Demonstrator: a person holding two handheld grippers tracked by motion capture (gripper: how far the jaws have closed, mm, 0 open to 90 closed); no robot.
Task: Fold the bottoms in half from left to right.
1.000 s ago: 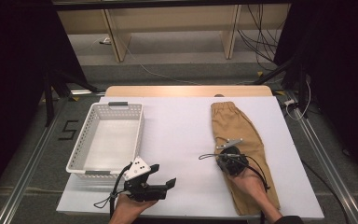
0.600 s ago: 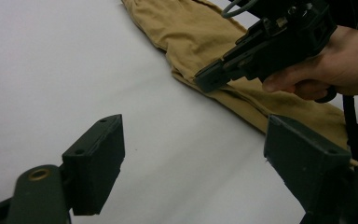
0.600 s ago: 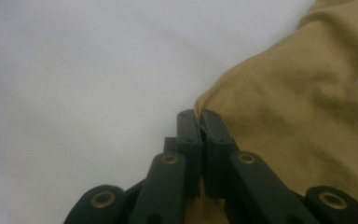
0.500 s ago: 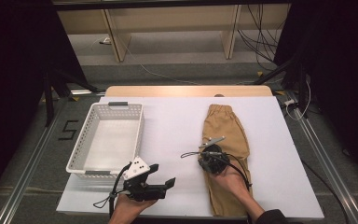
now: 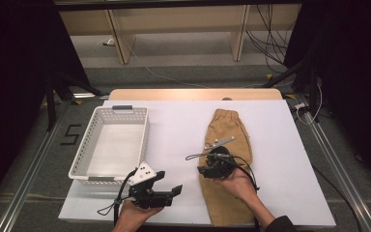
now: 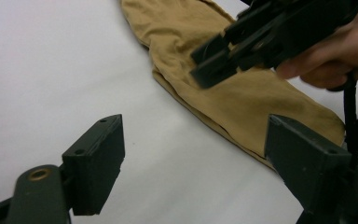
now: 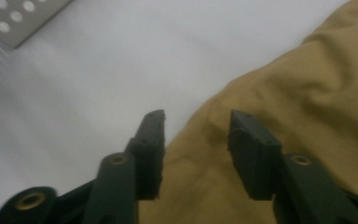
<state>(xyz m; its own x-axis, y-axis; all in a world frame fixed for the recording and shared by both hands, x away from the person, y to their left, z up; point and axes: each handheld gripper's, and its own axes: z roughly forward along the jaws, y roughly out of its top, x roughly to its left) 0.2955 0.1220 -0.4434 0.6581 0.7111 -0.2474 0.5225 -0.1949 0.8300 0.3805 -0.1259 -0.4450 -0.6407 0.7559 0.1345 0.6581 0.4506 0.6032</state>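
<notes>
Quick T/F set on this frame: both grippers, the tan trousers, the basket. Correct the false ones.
1. The left gripper is open. True.
2. The tan trousers lie inside the white basket. False: they lie on the white table, to the right of the basket.
3. The right gripper is open, over the trousers' edge. True.
4. The basket holds folded clothes. False: it is empty.
5. The left gripper grips the trousers. False: it is over bare table, apart from them.
</notes>
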